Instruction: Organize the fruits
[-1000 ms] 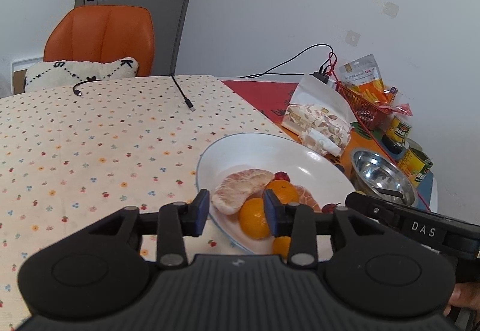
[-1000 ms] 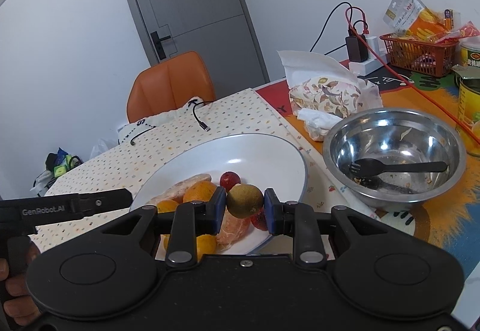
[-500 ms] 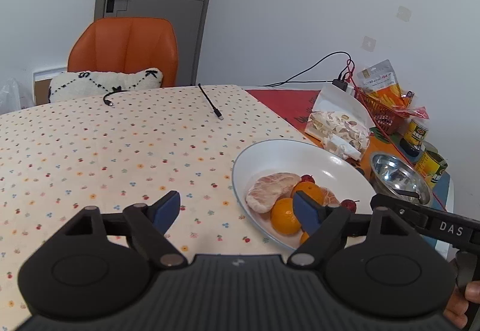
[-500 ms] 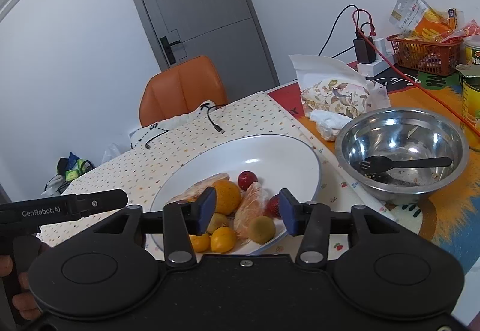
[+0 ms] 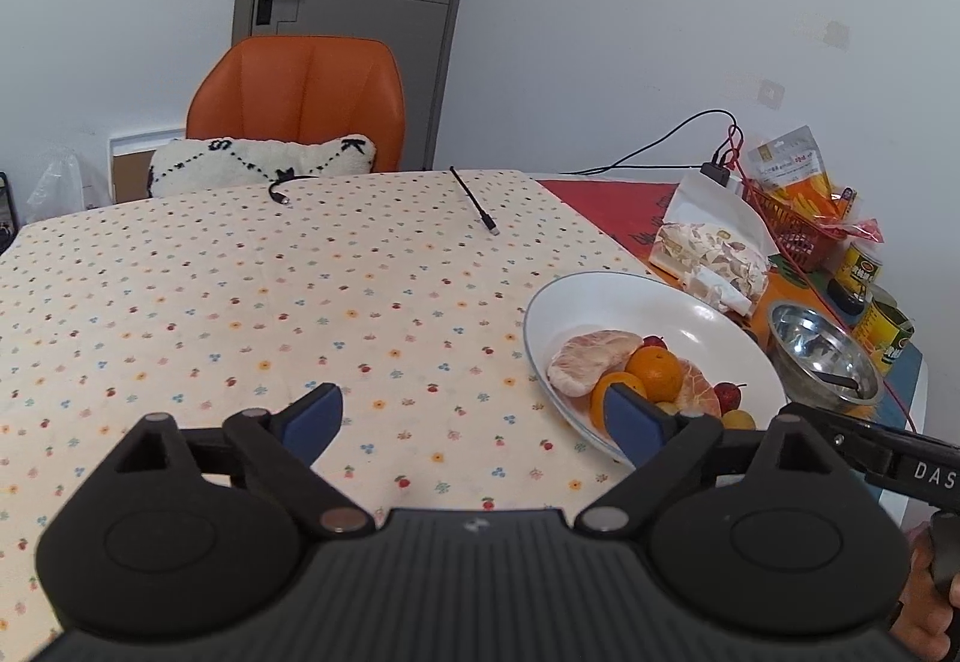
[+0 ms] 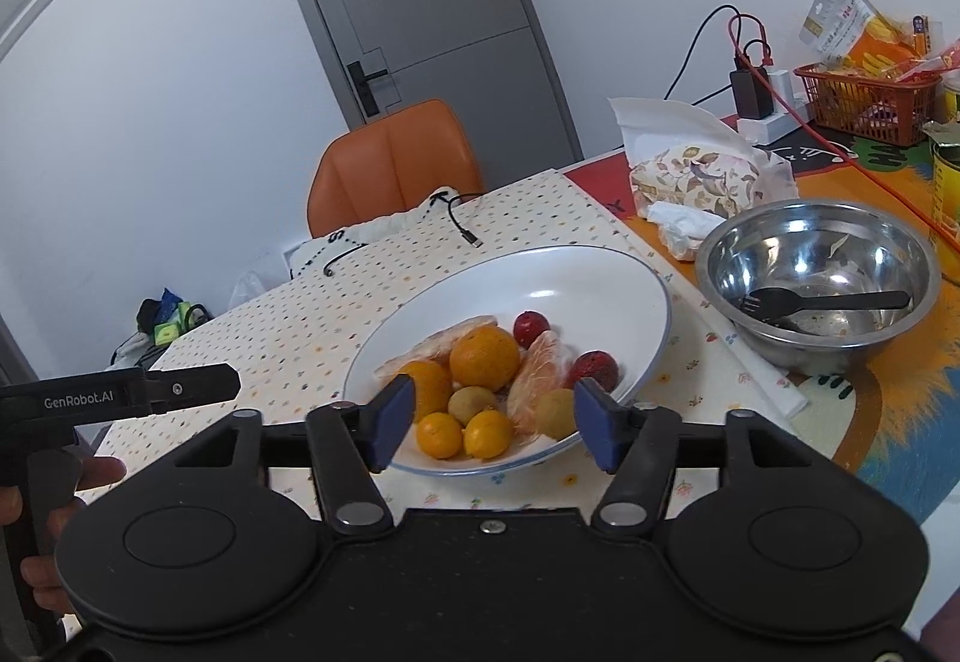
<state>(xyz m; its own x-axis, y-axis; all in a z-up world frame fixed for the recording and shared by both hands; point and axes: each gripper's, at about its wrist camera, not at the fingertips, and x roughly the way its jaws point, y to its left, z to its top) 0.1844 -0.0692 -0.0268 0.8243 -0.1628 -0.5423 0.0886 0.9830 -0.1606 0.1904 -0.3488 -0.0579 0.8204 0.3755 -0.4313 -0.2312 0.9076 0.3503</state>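
Note:
A white plate (image 6: 600, 278) (image 5: 630, 302) on the dotted tablecloth holds the fruit: oranges (image 6: 485, 357), small yellow-orange fruits (image 6: 487, 434), two brownish-green round fruits (image 6: 555, 413), red fruits (image 6: 595, 369) and peeled pomelo pieces (image 5: 591, 359). My right gripper (image 6: 493, 425) is open just above the plate's near rim, with nothing between its fingers. My left gripper (image 5: 474, 416) is open wide over the tablecloth, left of the plate, its right finger (image 5: 630, 422) in front of the plate's near edge.
A steel bowl (image 6: 819, 278) with a black plastic fork stands right of the plate. Behind it lie a floral tissue pack (image 6: 702, 182), a red basket (image 6: 864, 104) of snacks, cans (image 5: 888, 332) and cables. An orange chair (image 5: 297, 104) stands at the table's far side.
My right gripper let go of the brownish-green fruit onto the plate, opened and drew back. My left gripper opened wide and pulled away to the left of the plate.

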